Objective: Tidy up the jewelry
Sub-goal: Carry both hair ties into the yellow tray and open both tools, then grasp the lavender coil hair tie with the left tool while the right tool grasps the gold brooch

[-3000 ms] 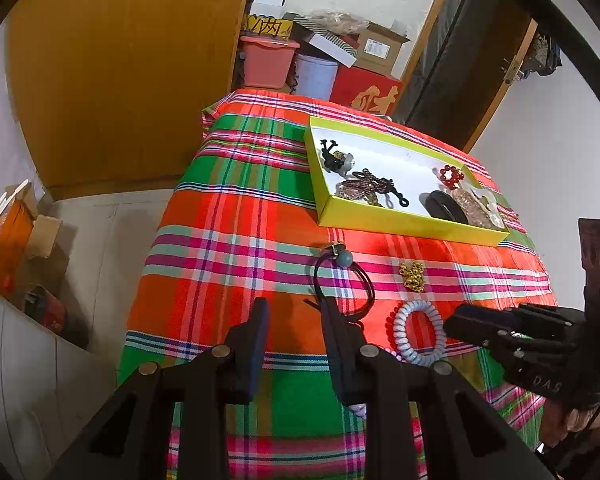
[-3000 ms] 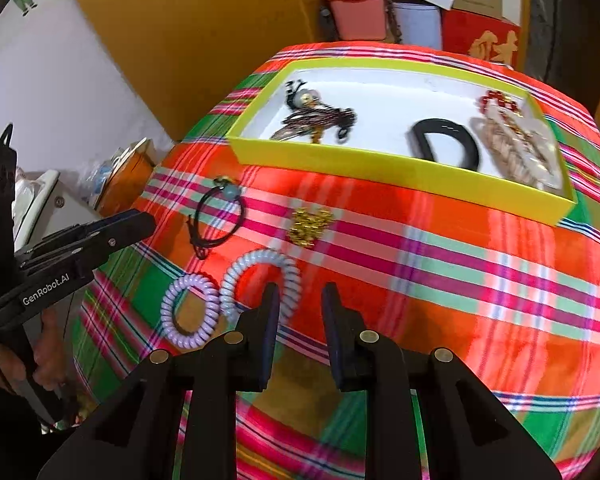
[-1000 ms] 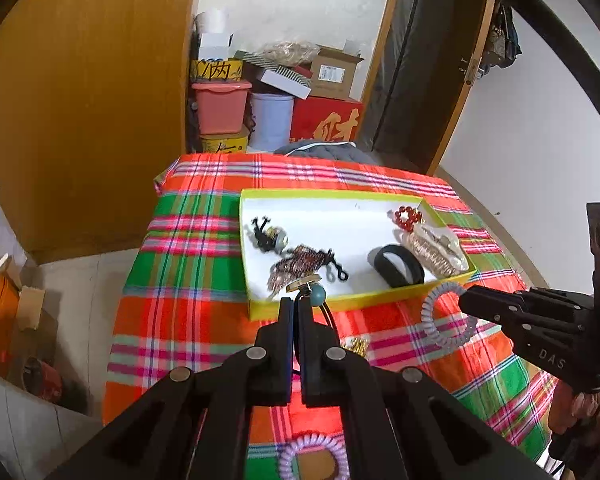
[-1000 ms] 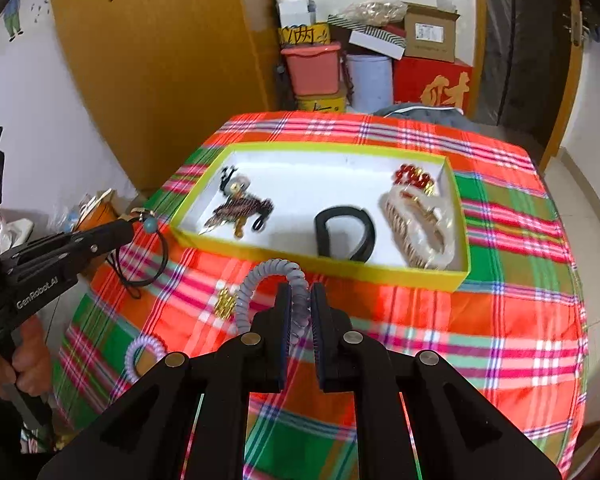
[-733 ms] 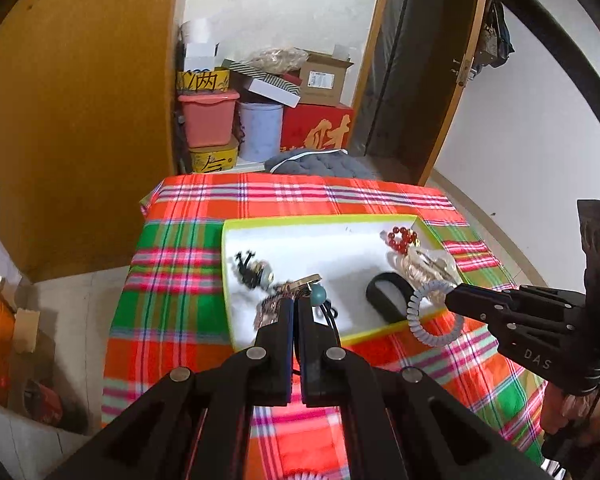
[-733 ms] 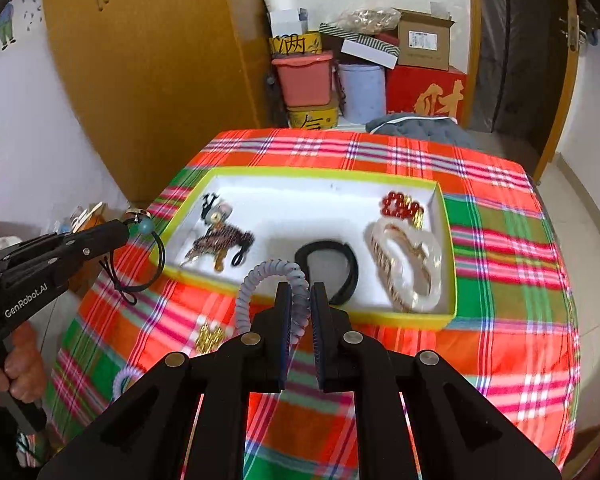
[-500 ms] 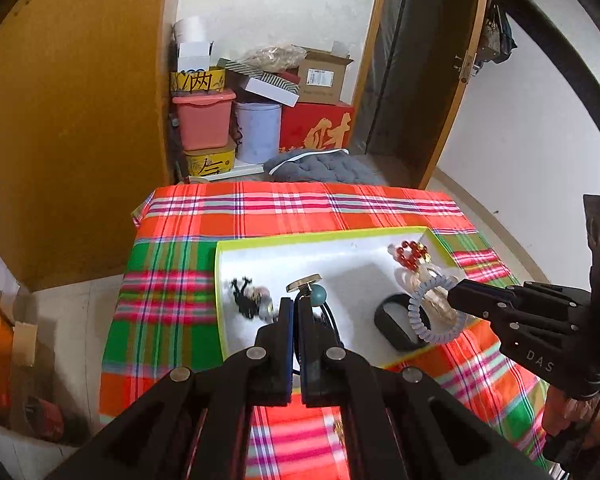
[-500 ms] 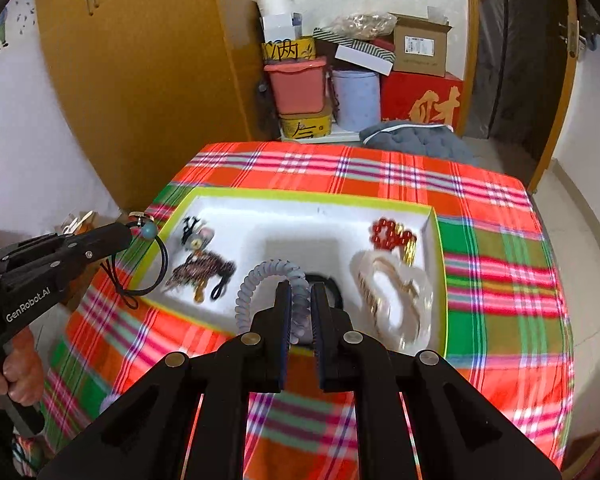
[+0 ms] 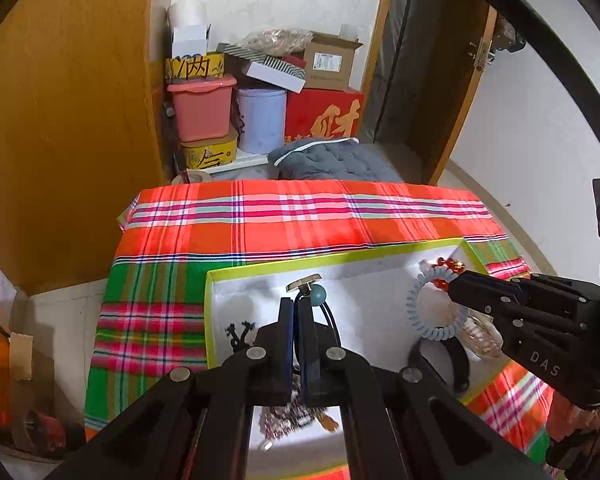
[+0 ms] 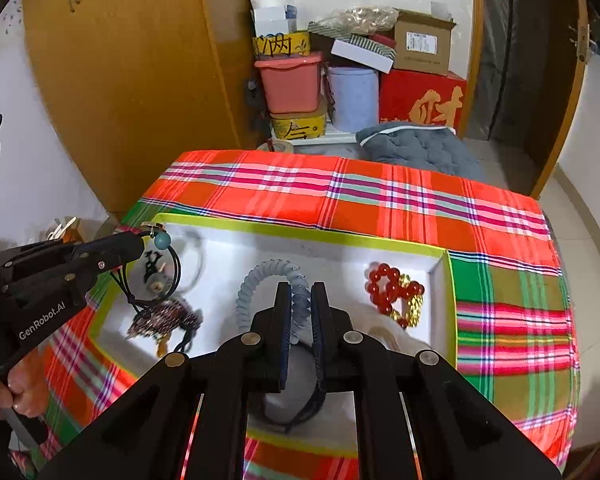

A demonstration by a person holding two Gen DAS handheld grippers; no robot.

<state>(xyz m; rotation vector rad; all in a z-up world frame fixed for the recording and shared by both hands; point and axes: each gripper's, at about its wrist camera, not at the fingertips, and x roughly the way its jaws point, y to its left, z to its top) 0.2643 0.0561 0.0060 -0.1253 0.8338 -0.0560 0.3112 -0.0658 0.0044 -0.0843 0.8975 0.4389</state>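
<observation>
My left gripper [image 9: 297,304] is shut on a black cord hair tie with a teal bead [image 9: 318,295] and holds it above the left part of the yellow-rimmed white tray [image 9: 236,272]. It also shows in the right wrist view [image 10: 162,240]. My right gripper [image 10: 300,292] is shut on a pale blue spiral hair tie [image 10: 260,276] and holds it over the middle of the tray [image 10: 300,230]. That spiral tie shows in the left wrist view [image 9: 416,312] too. In the tray lie a red bead bracelet [image 10: 388,284], a dark beaded piece [image 10: 168,320] and a black hairband [image 9: 456,364].
The tray sits on a table with a red and green plaid cloth [image 10: 380,192]. Behind the table stand a pink bin [image 10: 290,80], a blue drum [image 10: 354,96], a red box [image 10: 424,100] and cardboard boxes. A wooden wardrobe [image 10: 132,60] stands at the left.
Both grippers closed on their hair ties on the cloth, lifted them, and carried them forward over the tray. In the last half second both moved further over the tray.
</observation>
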